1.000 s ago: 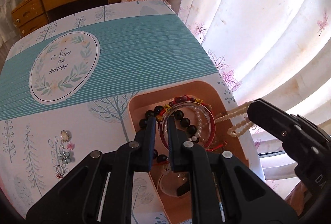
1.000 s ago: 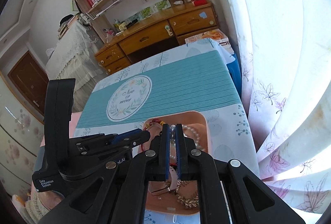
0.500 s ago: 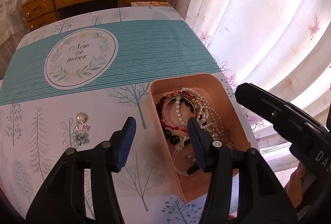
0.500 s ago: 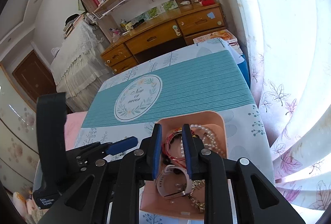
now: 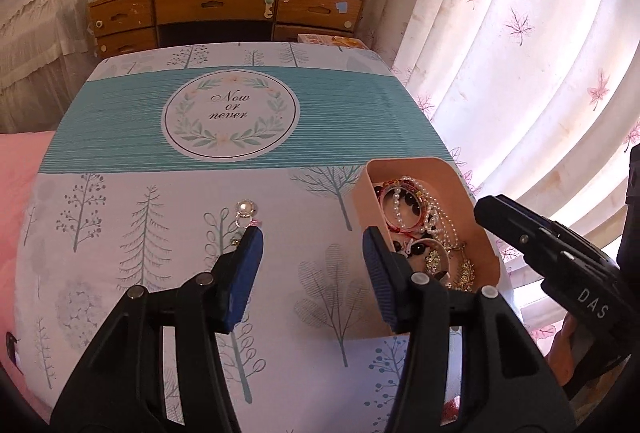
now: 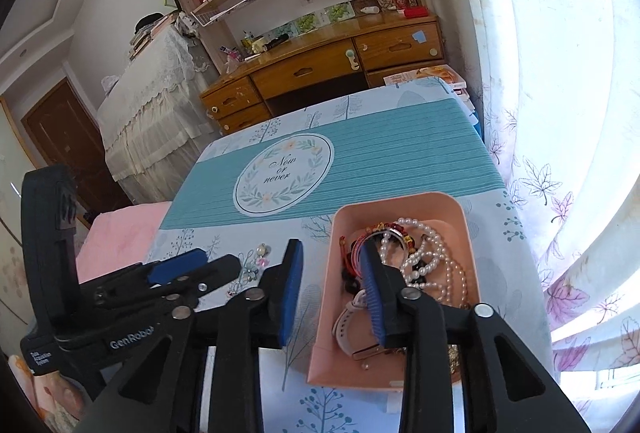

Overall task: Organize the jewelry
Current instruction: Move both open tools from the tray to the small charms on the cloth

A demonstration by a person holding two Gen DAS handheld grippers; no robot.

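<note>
The left gripper (image 5: 312,245) hangs above the tablecloth (image 5: 224,149) with its 2 blue-padded jaws spread wide and nothing between them; its right finger crosses the near-left corner of the pink tray (image 5: 486,245), while the left fingertip sits just over a small brooch-like charm (image 5: 246,211) lying on the cloth among printed trees. The right gripper (image 6: 330,261) also has its jaws well apart and empty, straddling the left wall of the pink tray (image 6: 472,245), 1 finger outside over the cloth and the other inside above the pile. In the tray lie a pearl necklace (image 6: 430,253), a red bangle (image 5: 400,207), dark beads (image 5: 418,247), a gold chain (image 5: 466,267) and a pale watch (image 6: 348,325), all tangled together. The tray sits at the right edge of the table close to the leaf-print curtain (image 5: 520,33). A wooden desk (image 5: 224,9) stands beyond the table's far end, and the teal band of the cloth carries a round "Now or never" emblem (image 5: 230,119)
</note>
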